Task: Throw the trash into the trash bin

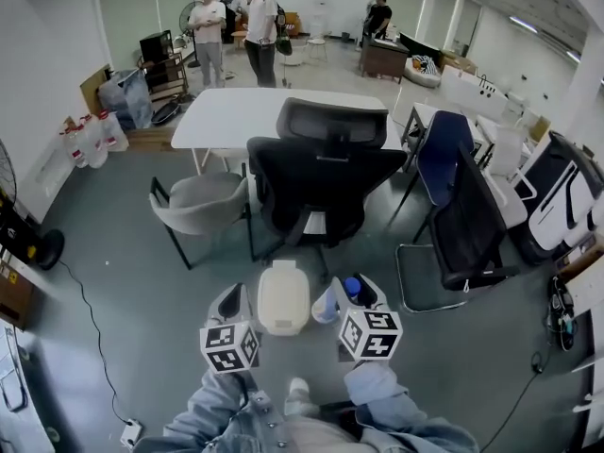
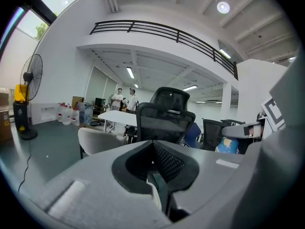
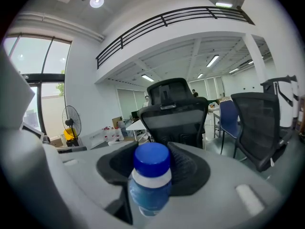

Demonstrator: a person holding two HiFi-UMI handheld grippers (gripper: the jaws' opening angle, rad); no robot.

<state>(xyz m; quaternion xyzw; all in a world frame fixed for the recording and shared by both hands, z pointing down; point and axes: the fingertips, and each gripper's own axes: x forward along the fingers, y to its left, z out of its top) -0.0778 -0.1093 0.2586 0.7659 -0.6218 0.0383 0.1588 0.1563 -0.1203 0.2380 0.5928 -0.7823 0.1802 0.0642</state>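
The right gripper (image 3: 155,152) is clamped on a blue-capped plastic bottle (image 3: 151,178) (plain in its own view). The left gripper (image 2: 153,146) has its jaws together, empty. Only the head view shows a cream rounded plastic container (image 1: 283,297) between them.

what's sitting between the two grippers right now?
Head view: a cream, rounded plastic container, likely the lidded bin, stands on the floor between the left gripper and the right gripper, which grips a blue-capped plastic bottle.

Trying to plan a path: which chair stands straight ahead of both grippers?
The black mesh office chair with the headrest, in front of the white table; the grey shell chair sits left, the blue chair right.
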